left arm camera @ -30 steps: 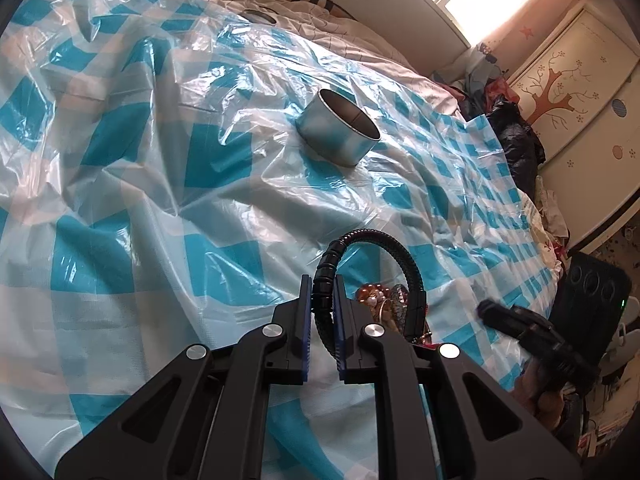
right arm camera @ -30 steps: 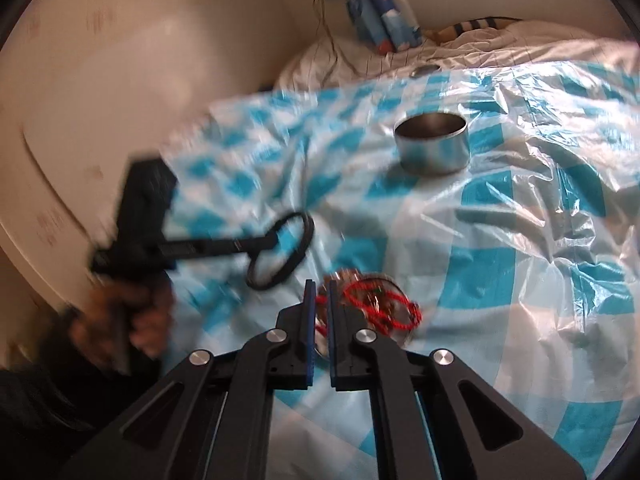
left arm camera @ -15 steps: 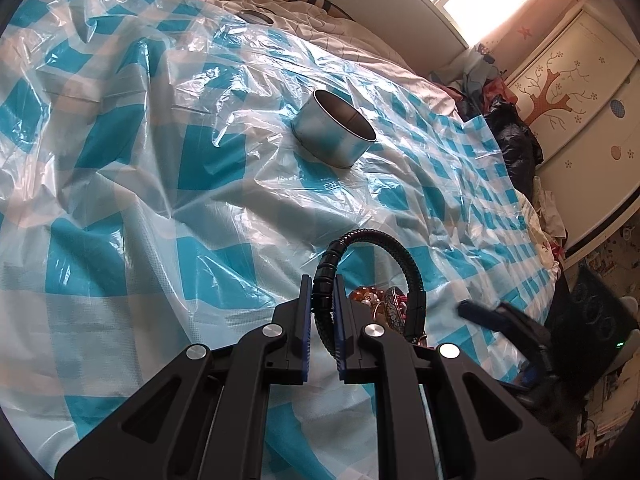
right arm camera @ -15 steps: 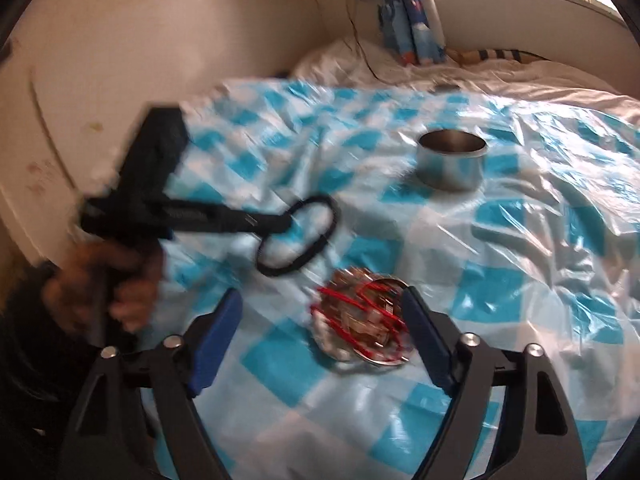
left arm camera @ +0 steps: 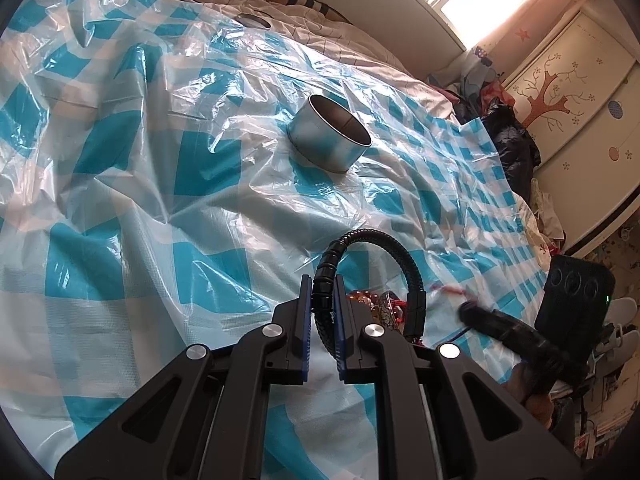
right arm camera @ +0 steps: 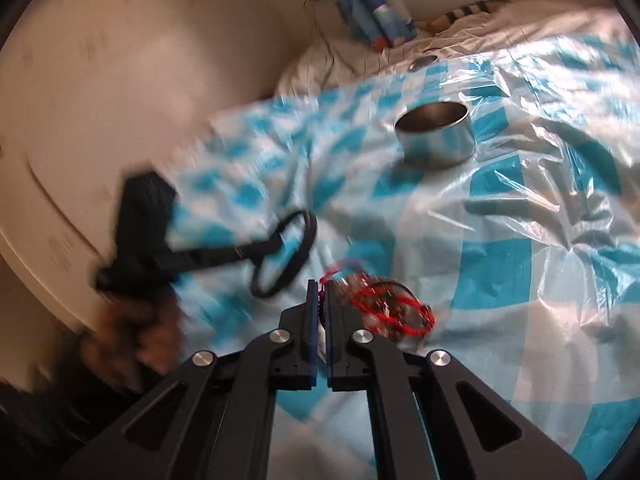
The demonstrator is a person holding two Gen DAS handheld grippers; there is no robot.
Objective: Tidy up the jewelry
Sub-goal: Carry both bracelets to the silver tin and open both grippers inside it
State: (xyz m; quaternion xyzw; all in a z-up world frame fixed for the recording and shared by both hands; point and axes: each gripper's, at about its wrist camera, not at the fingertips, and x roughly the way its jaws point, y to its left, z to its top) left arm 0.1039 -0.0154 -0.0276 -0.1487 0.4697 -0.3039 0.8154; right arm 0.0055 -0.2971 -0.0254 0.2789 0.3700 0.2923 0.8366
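My left gripper is shut on a black braided bracelet and holds it above the bed; it also shows in the right wrist view. A round metal tin stands open further back, also in the right wrist view. A pile of jewelry with red cord lies on the checked plastic sheet. My right gripper is shut on a red cord bracelet at the pile's left edge. The pile is partly hidden behind my left fingers.
The blue and white plastic sheet covers a bed. A small round lid lies near the pillows. A headboard curves on the left. Clothes and a painted cabinet stand to the right of the bed.
My right gripper opened wide half a second ago and has now shut on a red cord at the pile. The left gripper has kept holding the black bracelet, shifting slightly.
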